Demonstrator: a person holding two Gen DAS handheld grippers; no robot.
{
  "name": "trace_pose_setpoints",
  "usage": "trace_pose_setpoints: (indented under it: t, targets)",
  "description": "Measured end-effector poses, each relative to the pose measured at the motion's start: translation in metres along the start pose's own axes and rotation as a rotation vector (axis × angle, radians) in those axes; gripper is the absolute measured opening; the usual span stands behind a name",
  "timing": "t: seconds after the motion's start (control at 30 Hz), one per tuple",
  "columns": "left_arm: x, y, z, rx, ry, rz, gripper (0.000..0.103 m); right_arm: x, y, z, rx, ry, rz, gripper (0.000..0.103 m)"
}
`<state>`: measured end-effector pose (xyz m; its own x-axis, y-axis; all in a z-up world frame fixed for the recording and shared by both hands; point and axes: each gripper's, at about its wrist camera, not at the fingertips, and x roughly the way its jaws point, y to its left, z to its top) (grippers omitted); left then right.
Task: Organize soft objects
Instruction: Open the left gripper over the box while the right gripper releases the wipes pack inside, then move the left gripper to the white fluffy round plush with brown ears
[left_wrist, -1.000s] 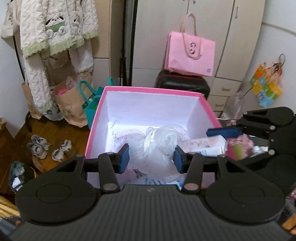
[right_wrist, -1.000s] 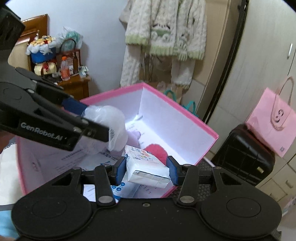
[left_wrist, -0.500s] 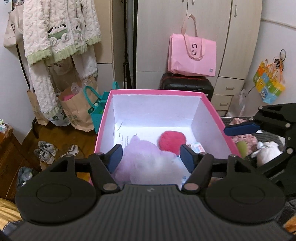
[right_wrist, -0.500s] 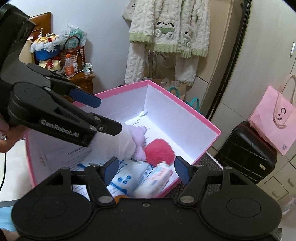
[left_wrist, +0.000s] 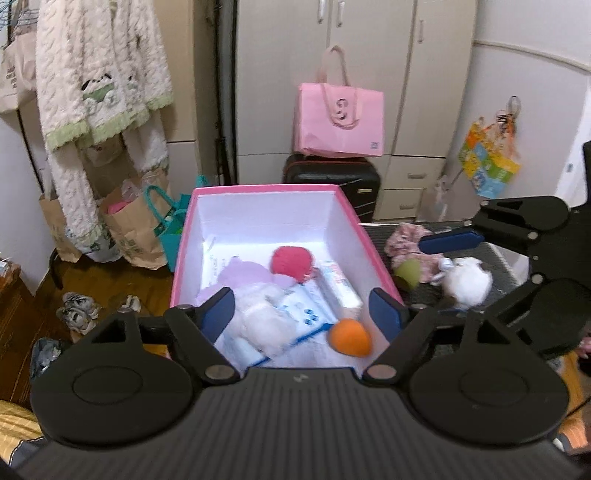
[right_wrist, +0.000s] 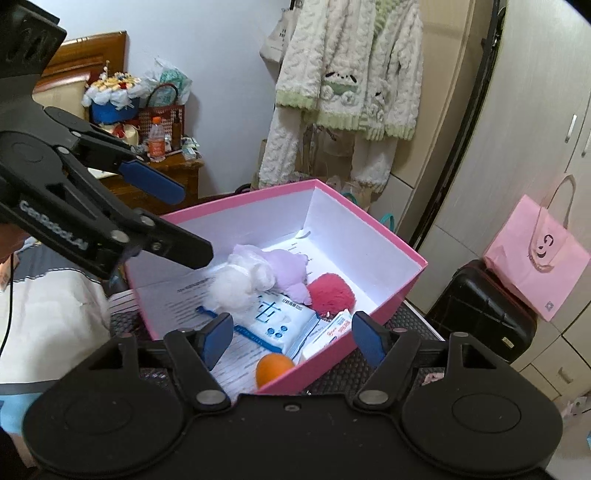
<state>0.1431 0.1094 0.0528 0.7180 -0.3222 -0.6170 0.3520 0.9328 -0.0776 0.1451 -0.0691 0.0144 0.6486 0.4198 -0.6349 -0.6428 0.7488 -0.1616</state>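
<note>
Both grippers above the near edge of the pink box (left_wrist: 266, 190), jaws spread and opening wider, nothing between the pads on either: left gripper (left_wrist: 302, 308), right gripper (right_wrist: 291, 338). Box is rigid card, pink outside, white inside, open top, printed paper sheet lining the floor. Inside: white mesh bath pouf (right_wrist: 236, 280), crinkled and puffy, lying against a lilac plush (right_wrist: 286, 267); red fuzzy pom-pom (right_wrist: 331, 293) just beside the plush; flat glossy wipes pack (right_wrist: 275, 323) with blue print under the pouf's edge; a smaller soft tissue pack (left_wrist: 340, 284) alongside it by the right wall; smooth orange egg-shaped sponge (left_wrist: 349, 336) at the near corner. Outside the box on the black textured mat (left_wrist: 496, 258): white fluffy plush (left_wrist: 466, 282), green rounded piece (left_wrist: 407, 271), pink floral fabric bunch (left_wrist: 404, 242), all close together, right gripper's blue pad above them in the left view
</note>
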Motion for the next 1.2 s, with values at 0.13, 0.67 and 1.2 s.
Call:
trace_pose_setpoints:
  t: [0.13,0.67,1.2]
  targets:
    - [-0.022,-0.022,-0.004,0.068,-0.033,-0.022,0.083,-0.029,-0.005,-0.013,0.030,-0.022,0.021,0.077]
    - [-0.029,-0.112,-0.013,0.258,-0.022,-0.149,0.094,-0.105,-0.036,-0.085,0.094,-0.055,0.032,0.084]
    - [0.057,-0.180,-0.015,0.306,0.054,-0.202,0.100,-0.067,-0.088,-0.159,0.148,0.016,-0.025,0.088]
